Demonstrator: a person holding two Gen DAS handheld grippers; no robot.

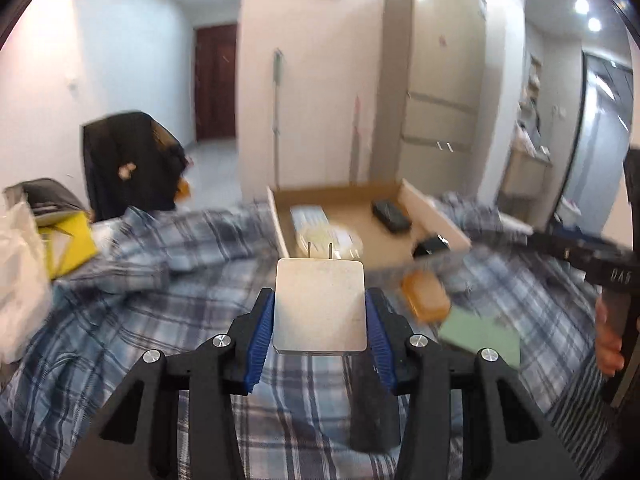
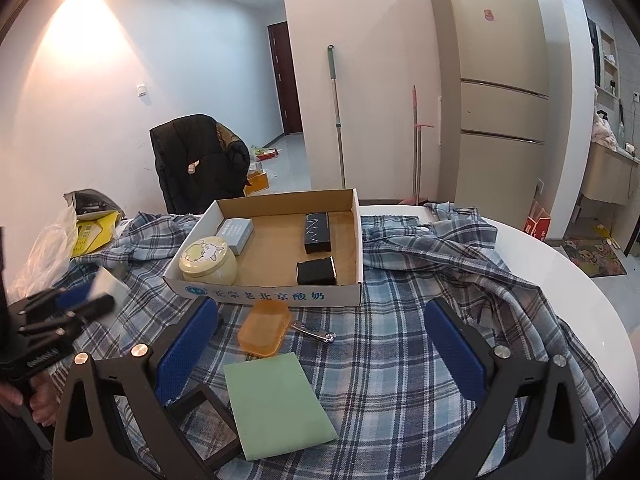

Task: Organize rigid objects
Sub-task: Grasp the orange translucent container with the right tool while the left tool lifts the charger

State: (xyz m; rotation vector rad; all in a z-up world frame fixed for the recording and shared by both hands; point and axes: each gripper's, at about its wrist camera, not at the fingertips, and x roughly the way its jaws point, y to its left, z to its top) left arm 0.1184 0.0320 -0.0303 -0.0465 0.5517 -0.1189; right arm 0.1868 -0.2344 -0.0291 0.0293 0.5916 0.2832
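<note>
My left gripper [image 1: 320,312] is shut on a white plug-in charger [image 1: 320,304], prongs pointing forward, held above the plaid cloth; it also shows blurred at the left of the right wrist view [image 2: 76,300]. My right gripper [image 2: 320,344] is open and empty over the cloth. Between its fingers lie an orange soap case [image 2: 264,328], a metal nail clipper [image 2: 316,332] and a green flat card [image 2: 276,400]. A cardboard box [image 2: 280,298] behind them holds a cream jar [image 2: 208,260], a grey small box [image 2: 236,234] and two black boxes [image 2: 318,232].
A blue plaid shirt [image 2: 420,320] covers the round white table [image 2: 560,272]. A black-framed square [image 2: 204,420] lies by the green card. A plastic bag and yellow box [image 2: 92,232] sit at the left. A chair with a black jacket [image 2: 200,160] stands behind.
</note>
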